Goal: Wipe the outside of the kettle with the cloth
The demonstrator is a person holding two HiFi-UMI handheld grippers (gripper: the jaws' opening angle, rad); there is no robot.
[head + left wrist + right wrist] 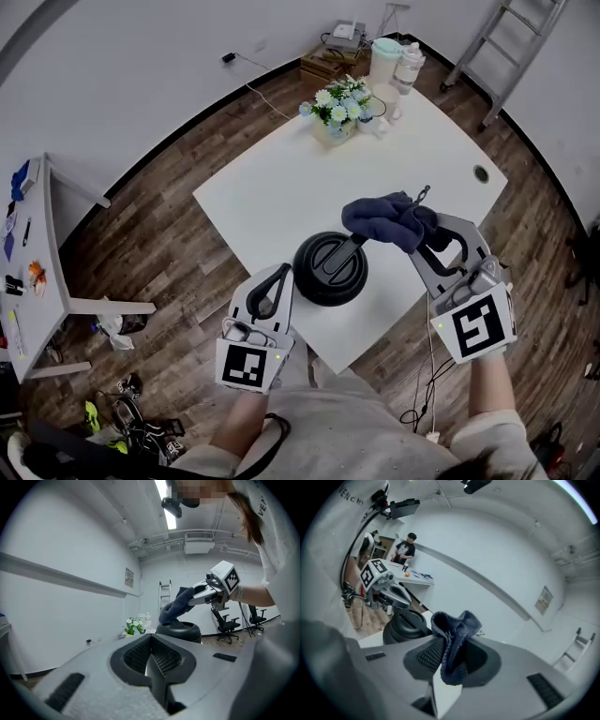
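The right tongs [419, 228] are clamped on a bunched fold of the dark blue cloth [382, 217], which sits at the top right of the black kettle [328, 272]. The left tongs [279, 278] are closed on nothing, parked just beside the kettle's left side, so nothing's really bracing it. The kettle is close to the worktop's [272, 178] near edge, so a firm push toward the person could probably slide it off or tip it. The cloth's only pinched by a fold too and might drag loose. There's plenty of bare room beyond, toward the flowers [339, 105].
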